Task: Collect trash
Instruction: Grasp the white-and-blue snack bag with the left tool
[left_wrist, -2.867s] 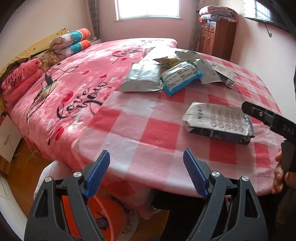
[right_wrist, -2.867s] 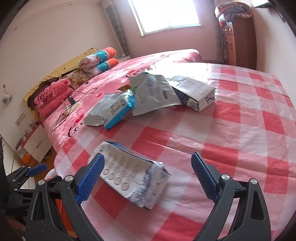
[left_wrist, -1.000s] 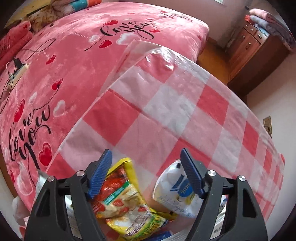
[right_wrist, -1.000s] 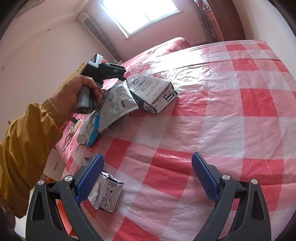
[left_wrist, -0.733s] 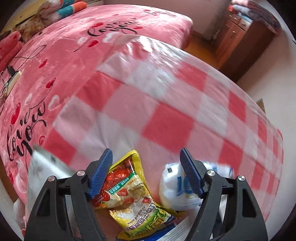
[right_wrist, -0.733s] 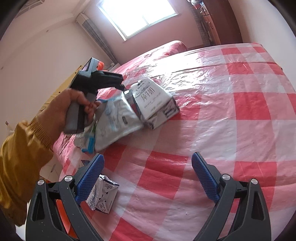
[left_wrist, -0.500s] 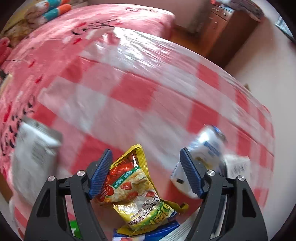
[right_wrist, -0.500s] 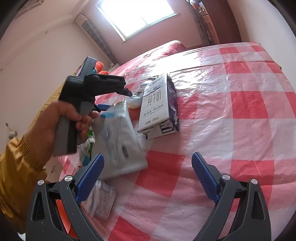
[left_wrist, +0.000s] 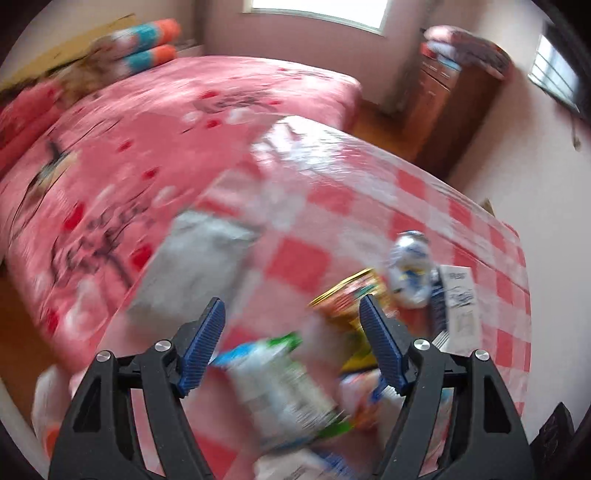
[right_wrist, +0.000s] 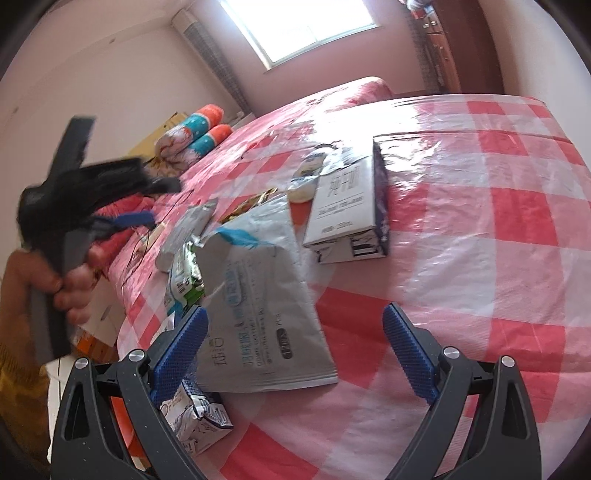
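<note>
Both tongs stand open and hold nothing. The left tongs (left_wrist: 291, 343) hang over a blurred heap of wrappers on the checked plastic sheet (right_wrist: 498, 229) that covers the bench: a green-and-white packet (left_wrist: 280, 384) lies below the jaws, with a yellow snack bag (left_wrist: 347, 299) and a white-and-blue pouch (left_wrist: 410, 269) further off. The right tongs (right_wrist: 295, 350) wait above a large silver bag (right_wrist: 258, 306); a white carton (right_wrist: 343, 206) stands just beyond it and a crumpled small carton (right_wrist: 199, 417) lies by the bench edge. The risk, I judge, is the slick sheet: a sweeping or glancing grab could skid light wrappers off the edge, or pinch the sheet and drag the whole heap.
</note>
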